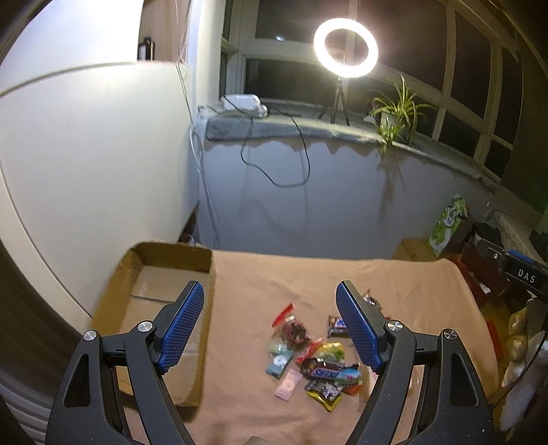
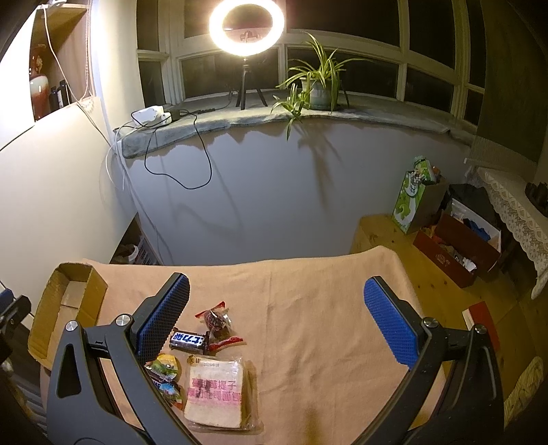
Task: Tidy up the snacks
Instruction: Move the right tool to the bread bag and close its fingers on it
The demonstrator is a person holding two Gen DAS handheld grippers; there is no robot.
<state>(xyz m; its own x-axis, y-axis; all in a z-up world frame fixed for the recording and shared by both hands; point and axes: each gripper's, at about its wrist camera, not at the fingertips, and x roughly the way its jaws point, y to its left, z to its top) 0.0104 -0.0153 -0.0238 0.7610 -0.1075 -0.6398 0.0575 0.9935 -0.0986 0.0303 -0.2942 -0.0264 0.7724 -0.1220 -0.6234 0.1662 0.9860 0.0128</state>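
A pile of wrapped snacks [image 1: 310, 356] lies on the tan cloth [image 1: 274, 274], with a Snickers bar [image 1: 328, 371] on top and a red-edged clear packet [image 1: 291, 327] behind it. My left gripper [image 1: 270, 294] hovers open above the pile, nothing between its blue pads. An open cardboard box [image 1: 154, 308] sits at the left of the cloth. In the right wrist view, a wrapped bread slice [image 2: 215, 393], a dark candy bar [image 2: 189, 340] and a red-edged packet [image 2: 217, 323] lie below my open right gripper [image 2: 275, 291]. The cardboard box [image 2: 68, 301] shows at far left.
A grey wall rises behind the table, with a sill carrying a ring light [image 2: 246, 27], a potted plant [image 2: 316, 85] and a white device [image 2: 150, 114] with trailing cables. A wooden surface [image 2: 428, 274] with boxes and a green bag [image 2: 414, 198] stands to the right.
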